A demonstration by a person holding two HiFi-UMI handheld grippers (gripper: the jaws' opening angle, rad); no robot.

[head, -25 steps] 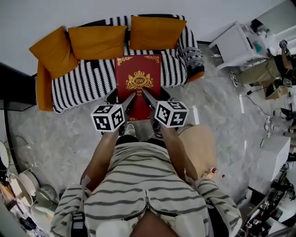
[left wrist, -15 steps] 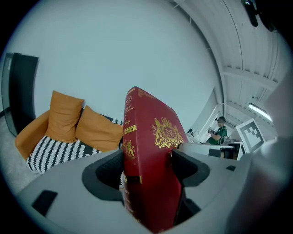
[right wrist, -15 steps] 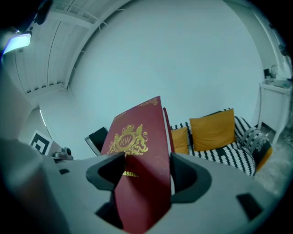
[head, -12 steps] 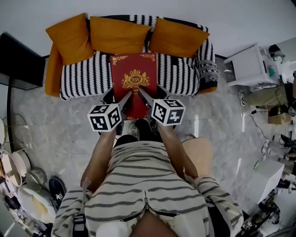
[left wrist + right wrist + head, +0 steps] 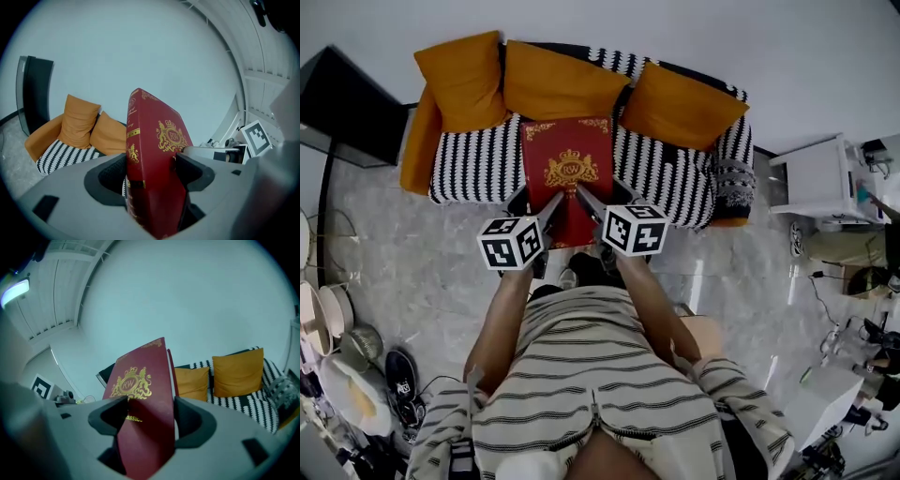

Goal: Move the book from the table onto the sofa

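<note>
A person in a striped shirt [image 5: 591, 375] stands facing a black-and-white striped sofa [image 5: 478, 164], holding a red book [image 5: 569, 173] out in front with a claw in each hand. The left gripper [image 5: 551, 203] and the right gripper [image 5: 584, 197] are both clenched on the near end of the book, one at each side, with their marker cubes just in front of the person's forearms.

In the left gripper view the book fills the gap between the jaws, spine toward the camera, and the pads press on its covers. The right gripper view shows the same hold from the other side, with the jaws clamped across the gold-crested front cover.

Seen from the head view, the book lies cover up over the middle of the sofa's front edge. Its far end reaches over the seat toward the three orange cushions [image 5: 562, 84] along the back, and its near end juts out past the edge over the grey marble floor [image 5: 422, 272]. Whether the book touches the seat cannot be told.

A white side table [image 5: 820, 178] stands beyond the sofa's right end, and a dark panel [image 5: 347, 112] stands against the wall at its left end.
</note>
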